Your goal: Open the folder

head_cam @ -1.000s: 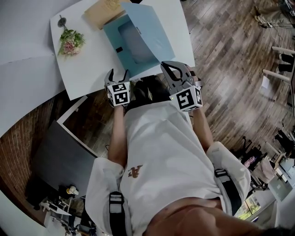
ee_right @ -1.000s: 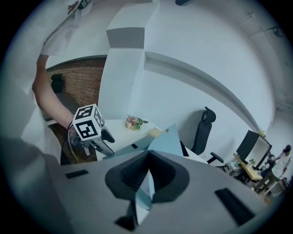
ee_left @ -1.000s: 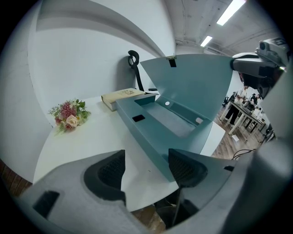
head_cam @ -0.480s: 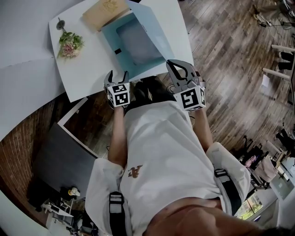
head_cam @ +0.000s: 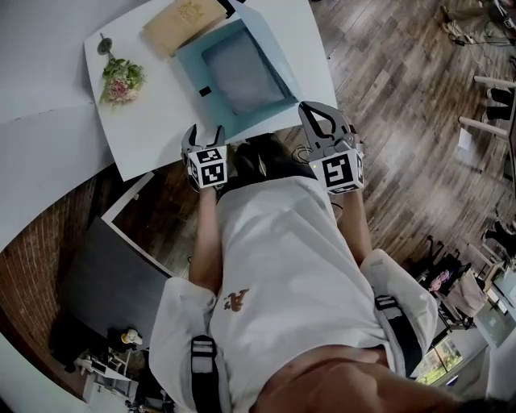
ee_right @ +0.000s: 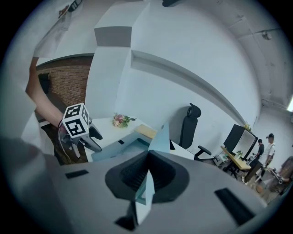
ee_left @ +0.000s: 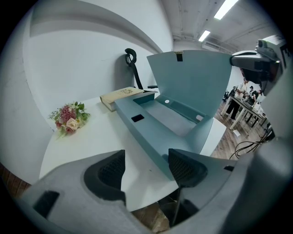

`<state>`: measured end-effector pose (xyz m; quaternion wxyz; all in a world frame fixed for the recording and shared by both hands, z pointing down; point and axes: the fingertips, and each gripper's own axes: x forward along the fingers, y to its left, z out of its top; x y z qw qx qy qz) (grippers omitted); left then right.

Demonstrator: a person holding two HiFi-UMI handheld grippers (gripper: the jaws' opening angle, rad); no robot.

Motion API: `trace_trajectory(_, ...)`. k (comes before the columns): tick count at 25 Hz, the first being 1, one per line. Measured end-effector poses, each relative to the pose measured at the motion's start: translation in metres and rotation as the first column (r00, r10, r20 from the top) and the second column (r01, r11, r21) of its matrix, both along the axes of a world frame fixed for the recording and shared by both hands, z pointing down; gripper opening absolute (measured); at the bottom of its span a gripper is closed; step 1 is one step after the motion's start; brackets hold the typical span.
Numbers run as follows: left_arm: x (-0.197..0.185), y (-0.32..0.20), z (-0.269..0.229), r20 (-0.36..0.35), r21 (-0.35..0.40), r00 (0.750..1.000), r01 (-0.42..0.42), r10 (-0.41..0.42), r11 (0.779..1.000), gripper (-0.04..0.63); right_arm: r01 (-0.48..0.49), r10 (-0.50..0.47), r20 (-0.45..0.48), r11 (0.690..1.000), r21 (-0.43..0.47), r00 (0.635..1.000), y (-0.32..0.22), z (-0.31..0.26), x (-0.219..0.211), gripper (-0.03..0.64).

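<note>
Cover up, job part done: the teal folder [head_cam: 242,77] sits at the near right corner of the white surface [head_cam: 153,129]. Its long axis runs from near right to far left, with the catch side to the left and the hinge along the right long edge. The cover [ee_left: 192,77] stands nearly upright over that hinge. The right gripper [head_cam: 316,119] has its fingers [ee_right: 167,176] pressed together on the cover's thin near edge, which rises from between them toward the far side. The left gripper [head_cam: 205,133] hovers just off the folder's near left corner, fingers [ee_left: 103,171] spread wide and empty, with the tray's near end just beyond their tips. To finish, the cover looks set to swing right and down about the hinge. A flower sprig [head_cam: 121,77] lies to the left and a tan book [head_cam: 184,20] at the folder's far end, both off that path.
</note>
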<state>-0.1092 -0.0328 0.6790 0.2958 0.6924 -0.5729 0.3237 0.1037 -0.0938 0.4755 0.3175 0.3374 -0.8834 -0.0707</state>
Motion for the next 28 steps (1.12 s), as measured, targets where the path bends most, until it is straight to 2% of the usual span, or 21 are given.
trace_trajectory(14,-0.001,0.000,0.000,0.010,-0.008,1.000,-0.008,0.008,1.000,0.307,-0.072,0.072,0.024,0.997,-0.005,0.997,-0.010,0.002,0.020,0.008)
trace_trajectory(19,-0.002,-0.001,0.002,0.008,-0.007,1.000,-0.010,0.010,1.000,0.307,-0.108,0.108,-0.004,0.994,-0.009,0.994,-0.014,0.005,0.032,0.008)
trace_trajectory(28,-0.002,-0.001,0.000,0.015,-0.011,1.000,-0.013,0.013,1.000,0.307,-0.153,0.154,0.026,0.988,-0.023,0.988,-0.021,0.008,0.048,0.008)
